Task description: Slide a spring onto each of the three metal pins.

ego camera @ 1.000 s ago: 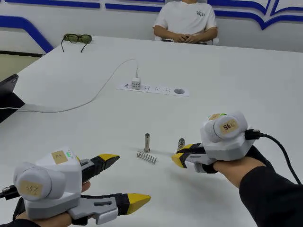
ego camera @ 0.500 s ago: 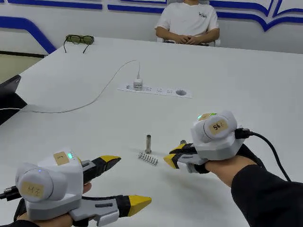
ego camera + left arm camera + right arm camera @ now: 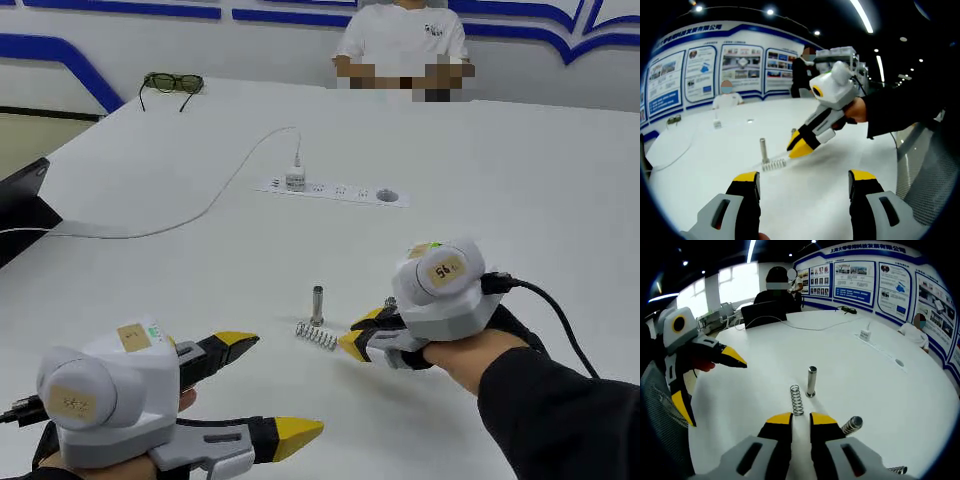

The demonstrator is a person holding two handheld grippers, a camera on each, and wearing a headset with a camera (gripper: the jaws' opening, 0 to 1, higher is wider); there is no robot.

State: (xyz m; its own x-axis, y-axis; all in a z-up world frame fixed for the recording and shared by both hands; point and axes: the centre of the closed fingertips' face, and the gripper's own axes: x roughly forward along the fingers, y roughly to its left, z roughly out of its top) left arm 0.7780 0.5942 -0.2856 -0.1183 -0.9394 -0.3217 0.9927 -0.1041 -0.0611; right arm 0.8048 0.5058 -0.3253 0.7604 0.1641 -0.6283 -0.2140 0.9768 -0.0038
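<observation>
A bare metal pin (image 3: 317, 303) stands upright mid-table, with a loose spring (image 3: 313, 335) lying just in front of it. A second pin (image 3: 852, 425) carrying a spring stands behind my right gripper (image 3: 352, 345), which is shut and empty, its tips a short way right of the loose spring. In the right gripper view the spring (image 3: 797, 400) lies straight ahead of the tips (image 3: 801, 419), with the bare pin (image 3: 811, 381) beyond. My left gripper (image 3: 268, 388) is open and empty at the near left. Its own view shows the pin (image 3: 762, 149), the spring (image 3: 774, 164) and the right gripper (image 3: 800, 145).
A white power strip (image 3: 330, 190) with a plugged-in cable (image 3: 200, 210) lies farther back. Sunglasses (image 3: 172, 83) rest at the far left corner. A person sits at the far table edge. Another spring (image 3: 897, 470) shows at the right gripper view's bottom right.
My right gripper has slid left and slightly nearer, closing on the loose spring. The left gripper has stayed in place, still open.
</observation>
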